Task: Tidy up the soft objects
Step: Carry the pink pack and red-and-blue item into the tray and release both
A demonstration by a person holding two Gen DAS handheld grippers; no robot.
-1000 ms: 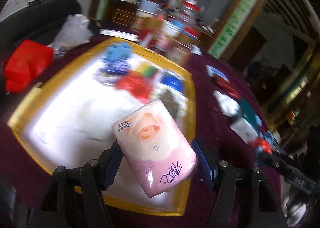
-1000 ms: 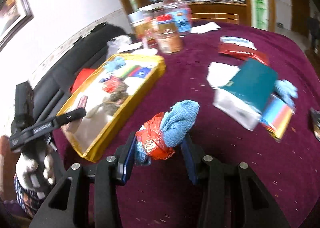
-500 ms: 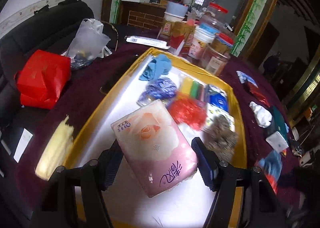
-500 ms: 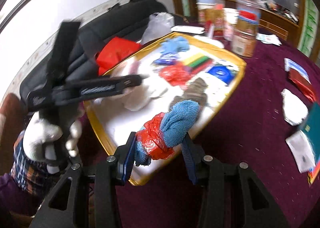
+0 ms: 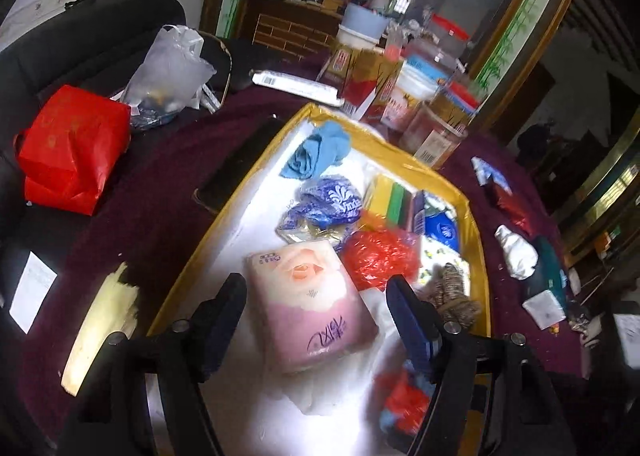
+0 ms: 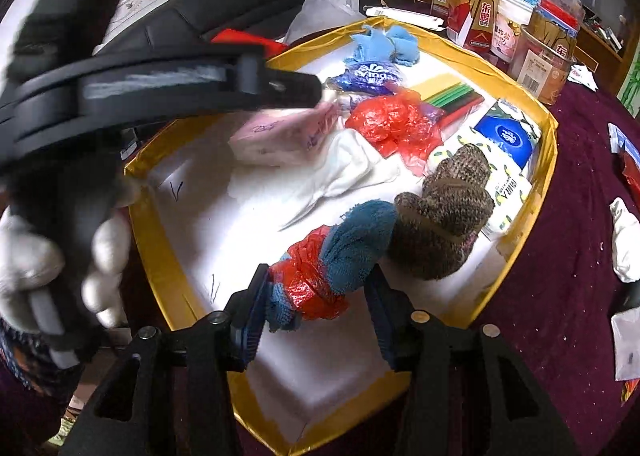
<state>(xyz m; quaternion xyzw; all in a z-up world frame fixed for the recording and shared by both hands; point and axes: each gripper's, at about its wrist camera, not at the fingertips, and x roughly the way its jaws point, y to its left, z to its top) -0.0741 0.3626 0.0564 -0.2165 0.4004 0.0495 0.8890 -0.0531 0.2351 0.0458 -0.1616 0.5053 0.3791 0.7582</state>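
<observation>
The tray (image 6: pixel 550 160) sits on the bench (image 6: pixel 560 296), jars (image 6: pixel 548 56) and cartons (image 6: pixel 476 16) just behind its far edge. In the tray, a rag (image 6: pixel 384 44) lies at the far edge, a tissue pack (image 5: pixel 310 296) near the left edge on a cloth (image 6: pixel 352 164), a knitted glove (image 6: pixel 444 212) by the right edge. A phone (image 5: pixel 236 168) lies on the bench beside the tray's left edge
</observation>
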